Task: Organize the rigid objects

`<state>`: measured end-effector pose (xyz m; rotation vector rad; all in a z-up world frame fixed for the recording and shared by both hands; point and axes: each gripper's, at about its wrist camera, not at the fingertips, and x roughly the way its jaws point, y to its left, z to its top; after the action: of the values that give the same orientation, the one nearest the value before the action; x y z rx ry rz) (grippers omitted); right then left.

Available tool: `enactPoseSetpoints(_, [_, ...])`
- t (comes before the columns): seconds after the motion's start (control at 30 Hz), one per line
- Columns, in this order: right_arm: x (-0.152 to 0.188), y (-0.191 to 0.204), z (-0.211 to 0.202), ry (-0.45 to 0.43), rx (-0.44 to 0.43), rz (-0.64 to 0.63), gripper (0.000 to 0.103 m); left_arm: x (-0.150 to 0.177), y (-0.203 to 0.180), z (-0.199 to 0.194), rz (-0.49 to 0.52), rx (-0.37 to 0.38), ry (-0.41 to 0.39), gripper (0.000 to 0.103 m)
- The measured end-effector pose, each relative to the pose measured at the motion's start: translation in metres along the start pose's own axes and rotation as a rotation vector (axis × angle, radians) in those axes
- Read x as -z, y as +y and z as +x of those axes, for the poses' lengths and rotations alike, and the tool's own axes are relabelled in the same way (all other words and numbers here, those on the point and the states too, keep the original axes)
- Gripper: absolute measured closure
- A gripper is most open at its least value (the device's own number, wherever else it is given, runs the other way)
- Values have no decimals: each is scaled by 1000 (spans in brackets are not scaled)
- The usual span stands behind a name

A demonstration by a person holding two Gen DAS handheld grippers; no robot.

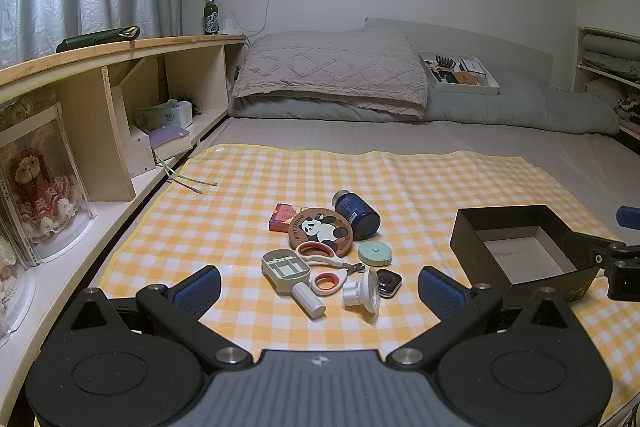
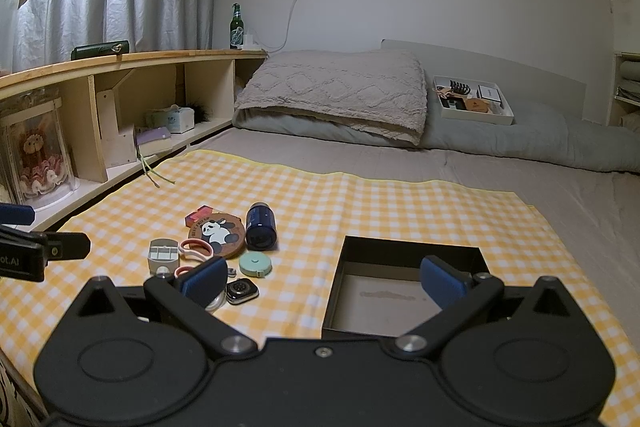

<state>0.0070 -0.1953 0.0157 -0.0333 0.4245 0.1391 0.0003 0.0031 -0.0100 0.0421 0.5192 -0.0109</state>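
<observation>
A pile of small objects lies on the yellow checked cloth [image 1: 420, 179]: a dark blue bottle [image 1: 356, 214], a panda coaster [image 1: 321, 229], a red box [image 1: 283, 217], white-and-red scissors [image 1: 324, 261], a grey handled tool [image 1: 292, 275], a green tape measure [image 1: 375, 253], a smartwatch [image 1: 387, 283] and a clear cup piece [image 1: 362, 291]. An empty black box [image 1: 520, 251] stands to their right, also in the right wrist view [image 2: 404, 291]. My left gripper [image 1: 318, 293] is open, just short of the pile. My right gripper [image 2: 322, 281] is open, between the pile and the box.
A wooden shelf [image 1: 120, 47] with a beer bottle [image 1: 211, 13] runs along the left. A pillow [image 1: 332, 71] and a white tray of items [image 1: 460, 73] lie at the bed's head. The right gripper shows at the left wrist view's right edge [image 1: 608, 259].
</observation>
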Motion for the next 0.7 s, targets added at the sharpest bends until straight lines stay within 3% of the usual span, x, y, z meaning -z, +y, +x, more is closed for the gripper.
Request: enactPoseSetpoints(0.7, [0, 2, -2, -6, -3, -6, 0, -1, 0, 0, 0, 0, 1, 0])
